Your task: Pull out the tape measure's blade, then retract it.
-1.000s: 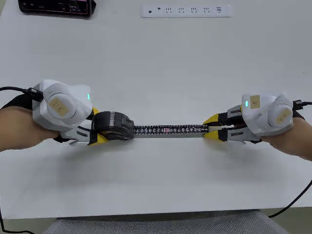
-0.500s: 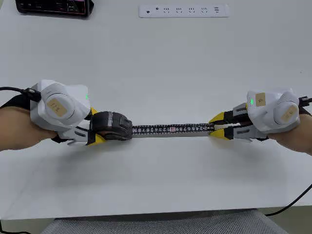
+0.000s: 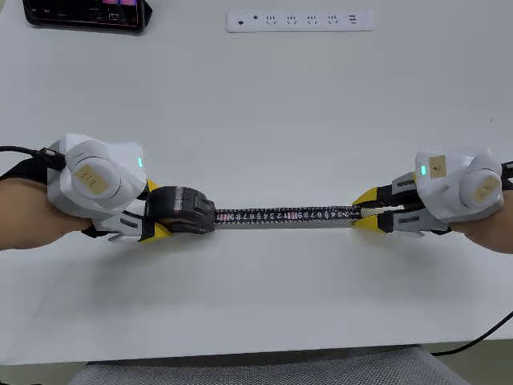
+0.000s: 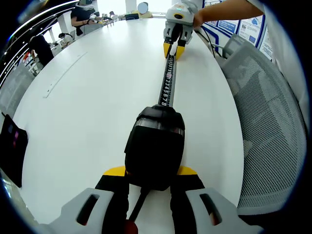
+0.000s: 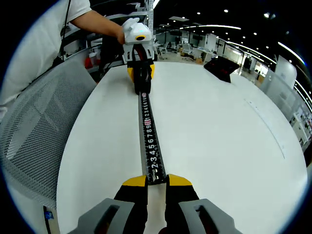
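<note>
Over the table (image 3: 256, 112), left gripper (image 3: 157, 209) clamps the tape measure (image 3: 184, 210), right gripper (image 3: 365, 210) pinches its blade (image 3: 280, 216).

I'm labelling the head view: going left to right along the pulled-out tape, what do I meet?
left gripper → tape measure case → blade → right gripper

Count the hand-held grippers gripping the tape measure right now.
2. The left hand-held gripper clamps the case, on the left of the head view; the right hand-held gripper pinches the tip of the blade, on the right.
</note>
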Demonstrator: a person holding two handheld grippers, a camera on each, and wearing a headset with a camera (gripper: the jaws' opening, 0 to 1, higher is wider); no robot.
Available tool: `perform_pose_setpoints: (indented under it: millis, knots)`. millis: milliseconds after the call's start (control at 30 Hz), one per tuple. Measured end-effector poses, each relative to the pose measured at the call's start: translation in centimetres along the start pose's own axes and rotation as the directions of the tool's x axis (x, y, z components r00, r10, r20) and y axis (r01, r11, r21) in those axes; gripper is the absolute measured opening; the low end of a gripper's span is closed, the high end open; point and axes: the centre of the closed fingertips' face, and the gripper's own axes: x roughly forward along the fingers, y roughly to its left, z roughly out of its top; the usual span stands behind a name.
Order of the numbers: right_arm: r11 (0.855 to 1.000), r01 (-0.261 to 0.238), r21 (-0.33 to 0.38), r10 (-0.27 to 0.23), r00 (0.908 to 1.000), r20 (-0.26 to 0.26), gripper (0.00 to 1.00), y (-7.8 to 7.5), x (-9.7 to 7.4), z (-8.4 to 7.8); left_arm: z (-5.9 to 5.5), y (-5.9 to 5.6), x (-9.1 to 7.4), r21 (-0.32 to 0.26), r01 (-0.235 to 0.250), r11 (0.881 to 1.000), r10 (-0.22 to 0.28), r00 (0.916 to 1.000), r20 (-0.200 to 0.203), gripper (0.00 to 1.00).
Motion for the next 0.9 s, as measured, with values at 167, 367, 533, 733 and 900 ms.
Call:
perform_pose_setpoints:
  millis: [167, 367, 533, 733, 900]
  knots:
    - [1.000, 0.000, 0.001, 0.000, 0.9999, -0.012, 0.09, 0.0, -0.2, -0.4, 0.0, 0.0, 0.0, 0.003, 0.000, 1.000, 0.000, 1.0000, -0.001, 0.27]
    - [1.000, -0.001, 0.007, 0.001, 0.9997, -0.025, 0.09, 0.0, -0.7, -1.2, 0.0, 0.0, 0.0, 0.003, 0.000, 1.000, 0.000, 1.0000, 0.000, 0.27]
    - [1.000, 0.002, 0.014, -0.002, 0.9996, -0.028, 0.09, 0.0, -0.8, -1.4, 0.1, 0.0, 0.0, 0.004, 0.001, 1.000, -0.001, 1.0000, -0.002, 0.27]
    - [1.000, 0.001, 0.024, 0.000, 0.9997, -0.026, 0.09, 0.0, -0.8, -1.4, 0.1, 0.0, 0.1, 0.003, -0.001, 1.000, 0.001, 1.0000, -0.004, 0.27]
    - [0.999, -0.003, 0.038, 0.004, 0.9994, -0.034, 0.10, 0.0, -0.7, -1.4, 0.1, 0.0, 0.1, -0.001, -0.006, 1.000, 0.006, 1.0000, -0.004, 0.28]
